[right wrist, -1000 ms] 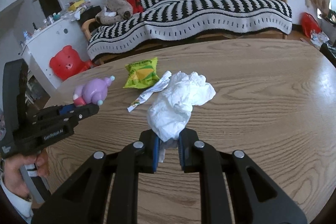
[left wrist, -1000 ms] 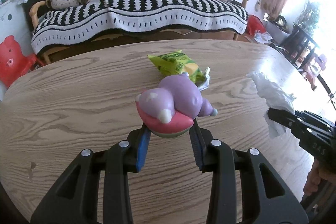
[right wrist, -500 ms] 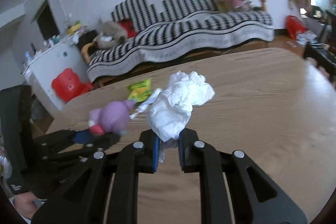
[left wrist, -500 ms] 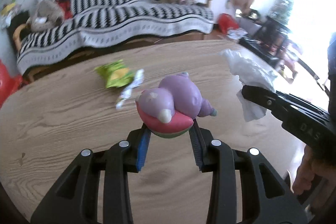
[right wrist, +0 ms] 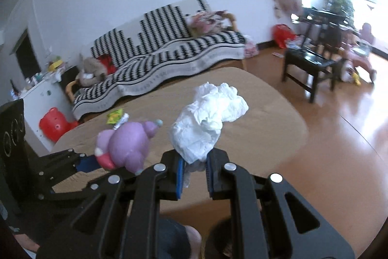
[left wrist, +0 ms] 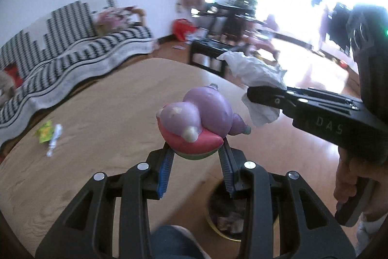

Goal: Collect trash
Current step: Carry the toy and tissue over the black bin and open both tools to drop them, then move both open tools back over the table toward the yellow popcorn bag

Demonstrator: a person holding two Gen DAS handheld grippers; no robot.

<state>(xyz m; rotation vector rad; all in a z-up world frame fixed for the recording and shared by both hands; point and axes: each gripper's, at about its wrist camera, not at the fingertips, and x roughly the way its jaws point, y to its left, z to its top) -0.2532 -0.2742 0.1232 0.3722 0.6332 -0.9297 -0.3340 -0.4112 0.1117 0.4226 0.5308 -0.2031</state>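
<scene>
My left gripper (left wrist: 197, 157) is shut on a purple and pink toy (left wrist: 198, 123) and holds it in the air over the table's near edge. My right gripper (right wrist: 195, 168) is shut on a crumpled white tissue (right wrist: 208, 120), also lifted; both show in each other's view, the toy (right wrist: 126, 145) and the tissue (left wrist: 257, 79). A green snack wrapper (left wrist: 44, 134) with a white torn strip (left wrist: 53, 142) lies on the wooden table (left wrist: 97, 113); it also shows in the right wrist view (right wrist: 115, 116). A round bin (left wrist: 228, 217) with trash stands on the floor below the left gripper.
A sofa with a striped blanket (right wrist: 165, 60) stands behind the table. A dark low table (right wrist: 312, 64) stands on the floor at right. A red bear stool (right wrist: 54, 124) is at left. The person's knee (left wrist: 169, 242) is below the grippers.
Both grippers have swung right and pulled back from over the table to its near edge, still holding the toy and the tissue. The bin on the floor has come into view.
</scene>
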